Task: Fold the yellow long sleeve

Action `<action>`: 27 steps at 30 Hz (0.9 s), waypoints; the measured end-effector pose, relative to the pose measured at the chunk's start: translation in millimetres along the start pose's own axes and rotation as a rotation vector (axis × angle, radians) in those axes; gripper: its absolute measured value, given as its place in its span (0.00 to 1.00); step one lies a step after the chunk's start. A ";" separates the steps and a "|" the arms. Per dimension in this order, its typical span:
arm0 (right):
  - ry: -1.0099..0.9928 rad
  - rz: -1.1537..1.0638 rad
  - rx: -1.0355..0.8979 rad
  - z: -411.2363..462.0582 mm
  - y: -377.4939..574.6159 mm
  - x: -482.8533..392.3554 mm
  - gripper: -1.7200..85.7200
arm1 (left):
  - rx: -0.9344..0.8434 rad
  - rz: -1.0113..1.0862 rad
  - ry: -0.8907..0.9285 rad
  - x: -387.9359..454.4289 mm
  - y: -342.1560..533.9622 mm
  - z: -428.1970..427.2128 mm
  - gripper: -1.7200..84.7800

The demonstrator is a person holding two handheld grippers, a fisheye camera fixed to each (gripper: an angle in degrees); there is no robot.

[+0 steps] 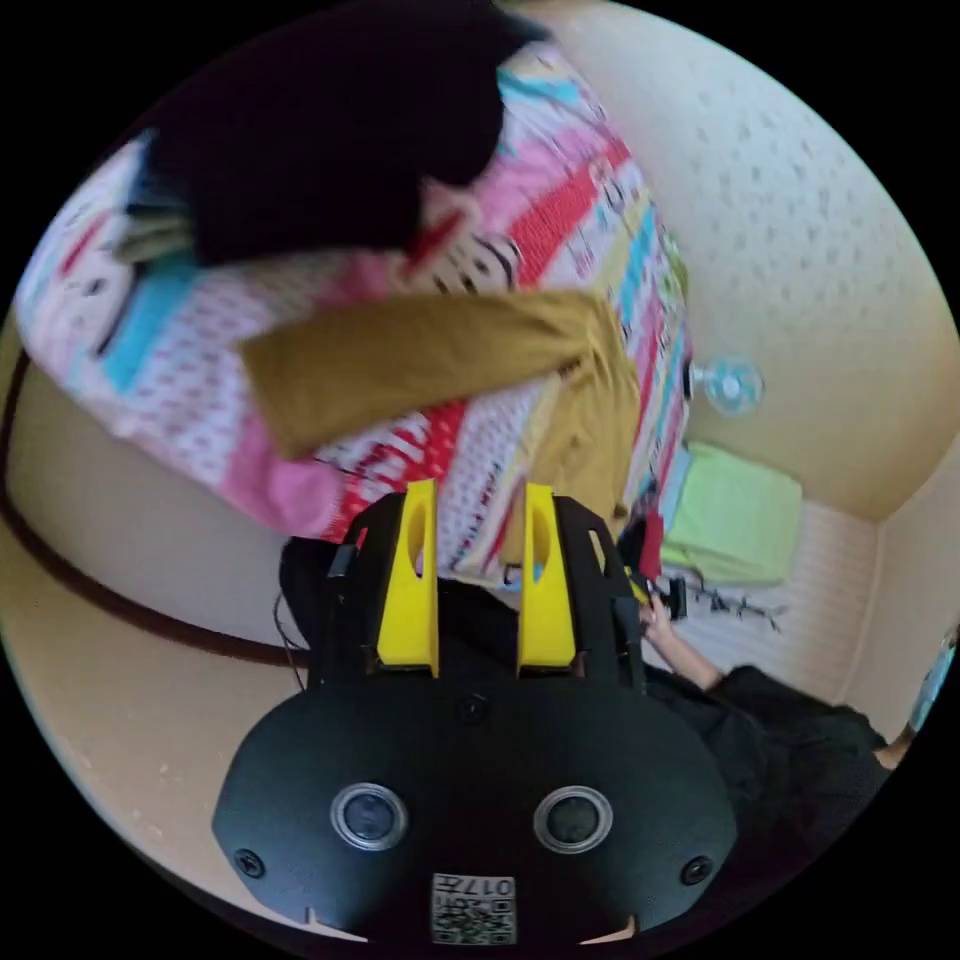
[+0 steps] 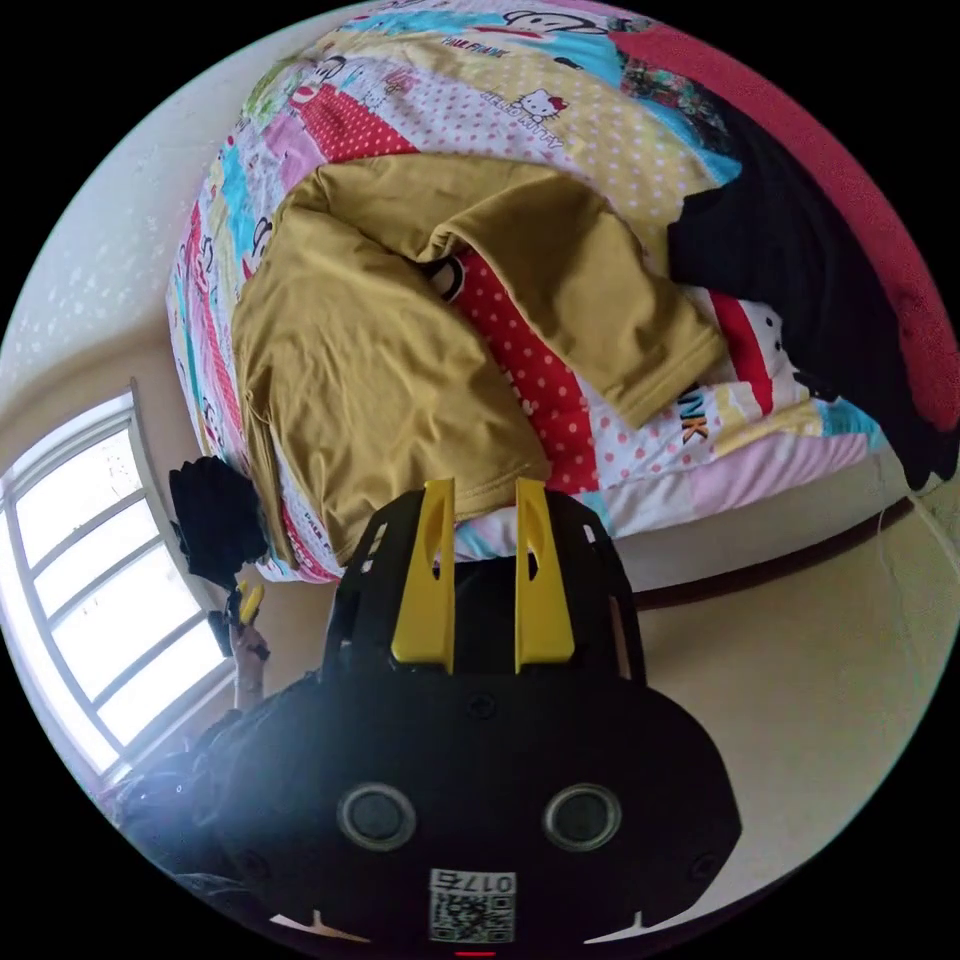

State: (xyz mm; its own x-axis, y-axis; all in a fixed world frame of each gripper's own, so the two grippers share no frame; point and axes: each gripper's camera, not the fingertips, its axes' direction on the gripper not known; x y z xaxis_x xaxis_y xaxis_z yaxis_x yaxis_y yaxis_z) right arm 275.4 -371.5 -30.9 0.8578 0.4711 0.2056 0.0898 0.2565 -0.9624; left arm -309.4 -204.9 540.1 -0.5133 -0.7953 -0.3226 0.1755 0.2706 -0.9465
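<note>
Cream walls, a window (image 2: 95,590) and a pale floor (image 2: 800,650) around a bed with a patchwork cartoon quilt (image 2: 560,110). Spread across that quilt, the yellow long sleeve (image 2: 380,370): body toward the bed's near edge and the corner by the window, one sleeve (image 2: 590,290) bent out toward the opposite side, hem just at the near edge. Beside it toward the far corner, a dark garment (image 2: 800,260) heaped on the quilt. Left gripper (image 1: 478,520) and right gripper (image 2: 480,515) both poised just off the near edge, jaws spread on each, pinching nothing. Probably the opening of the fold, nothing yet taken up. Best done by pinching one layer only at the sleeve cuff and shoulder, lifting low, laying the sleeve flat across the body, smoothing before the next fold; worth avoiding a snag of the quilt beneath. No baskets or bins visible; a green folded stack (image 1: 735,515) on the floor past the bed, with a small fan (image 1: 730,385) nearby.
</note>
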 end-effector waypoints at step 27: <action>-0.516 0.417 0.444 -159.7 -35.2 213.5 0.10 | -0.278 -0.347 -0.166 6.9 55.3 39.1 0.11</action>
State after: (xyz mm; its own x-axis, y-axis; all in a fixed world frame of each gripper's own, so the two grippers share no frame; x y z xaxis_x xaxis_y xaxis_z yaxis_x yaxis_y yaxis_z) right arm 536.2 -414.7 18.5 0.4241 0.9056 0.0053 -0.4901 0.2345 -0.8395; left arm -270.3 -216.6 485.6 -0.3568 -0.9342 -0.0047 -0.2257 0.0911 -0.9699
